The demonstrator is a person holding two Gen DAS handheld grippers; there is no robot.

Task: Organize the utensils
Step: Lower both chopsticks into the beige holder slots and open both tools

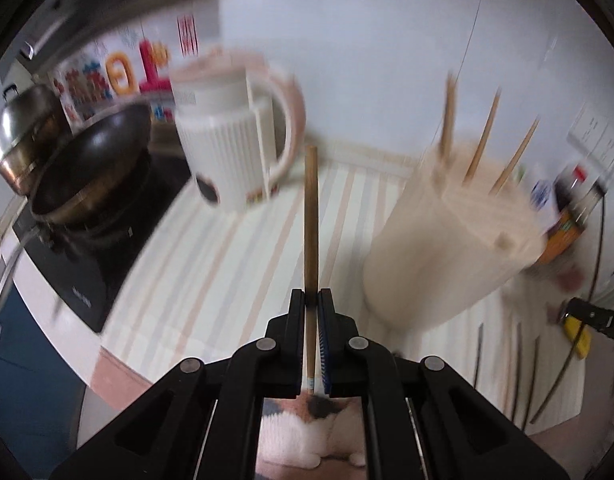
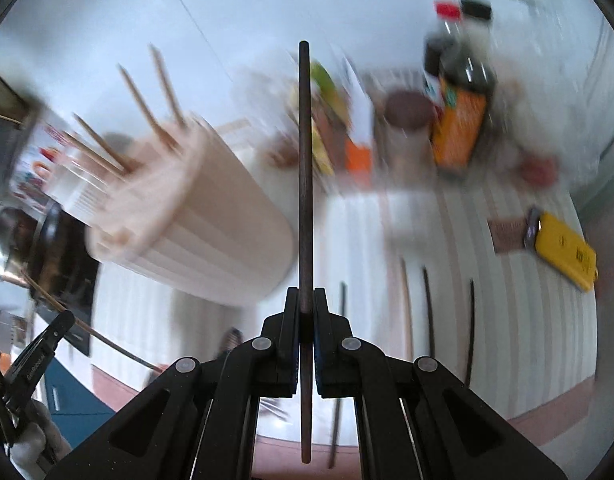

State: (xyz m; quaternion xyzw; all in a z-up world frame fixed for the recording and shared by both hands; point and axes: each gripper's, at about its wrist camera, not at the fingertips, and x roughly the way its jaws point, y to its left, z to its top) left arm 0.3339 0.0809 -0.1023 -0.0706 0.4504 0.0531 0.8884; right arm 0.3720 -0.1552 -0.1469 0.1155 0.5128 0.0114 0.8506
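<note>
Two grippers each pinch a single chopstick. The left gripper [image 1: 311, 300] has its jaws closed down to a thin slot on a light wooden chopstick [image 1: 311, 216], which stands straight up out of the fingertips; its lower end, with a pale painted band, runs down between the pads. The right gripper [image 2: 306, 300] is clamped the same way on a dark chopstick [image 2: 305, 168], held upright, with its bottom end hanging well below the jaws. Just beside both grippers stands a cream ribbed utensil holder [image 1: 455, 248], blurred by motion, with several wooden chopsticks [image 1: 483, 140] poking at angles from holes in its lid; it sits on a striped mat [image 1: 227, 256]. More loose chopsticks [image 2: 429, 312], dark and light, lie flat on the mat near the right gripper. A yellow case [image 2: 565, 248] lies farther right on the mat. In the left wrist view, a white kettle [image 1: 235, 144] stands behind the mat, with a dark wok [image 1: 95, 164] on a black cooktop [image 1: 71, 272] and a steel pot [image 1: 23, 136] to its left. Sauce bottles [image 2: 461, 92] crowd the wall in the right wrist view.
</note>
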